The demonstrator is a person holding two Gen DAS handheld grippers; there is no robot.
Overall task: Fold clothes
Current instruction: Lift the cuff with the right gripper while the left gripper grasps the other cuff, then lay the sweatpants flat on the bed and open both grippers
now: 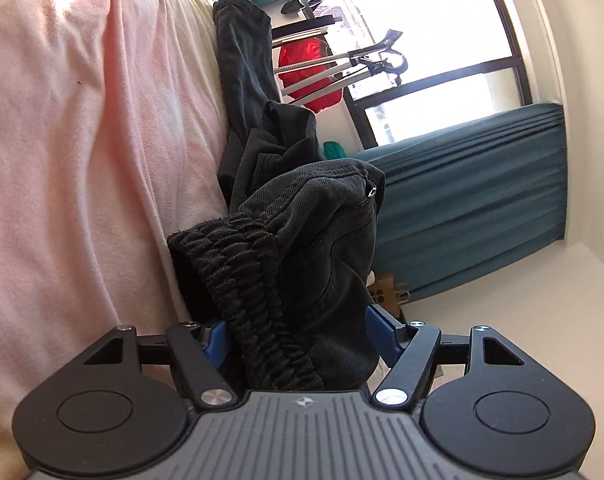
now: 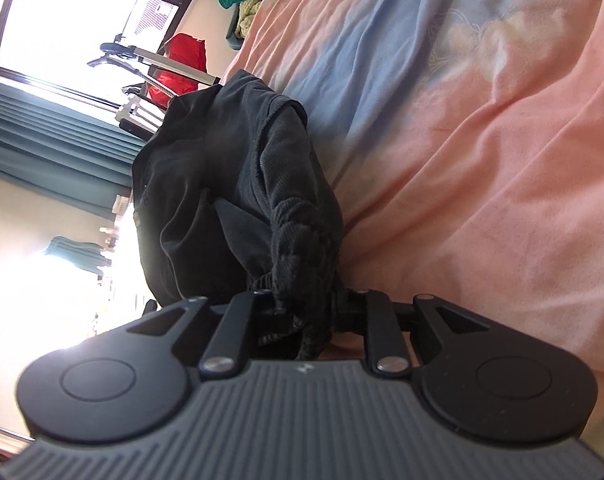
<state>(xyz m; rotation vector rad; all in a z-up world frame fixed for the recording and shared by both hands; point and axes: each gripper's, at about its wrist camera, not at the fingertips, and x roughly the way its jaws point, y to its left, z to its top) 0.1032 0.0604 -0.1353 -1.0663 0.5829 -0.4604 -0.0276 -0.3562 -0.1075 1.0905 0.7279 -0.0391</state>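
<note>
Judging from how the cloth hangs, the fold has barely begun — the black pants [image 1: 302, 216] are gathered up in both grippers, bunched and twisted, with no flat, squared layer anywhere in view. Nothing folded shows on the bed [image 2: 482, 140], so the laying-out, the leg-over-leg fold and the final tuck all seem left to do.

The left gripper [image 1: 297, 340] has its jaws pinching the elastic waistband [image 1: 241, 264], which runs as a thick ribbed rope between the blue pads [image 1: 215, 340] and down toward the camera. The right gripper [image 2: 302, 312] likewise has its jaws closed on a wad of the same ruched band, though the fingertips themselves are buried in fabric and cannot be seen.

The garment is dark, heavy twill — a stitched hem or pocket edge curls over at the top in the left view, with a small metal rivet [image 1: 372, 191] catching light. It sits against the edge of the bed, partly resting on the pink and blue sheet and partly held up by the two grips; one leg trails away along the bed's edge in the left view. Behind it are a bright window [image 1: 422, 28], teal curtains [image 1: 474, 196] and something red [image 2: 179, 68] on a rack.
</note>
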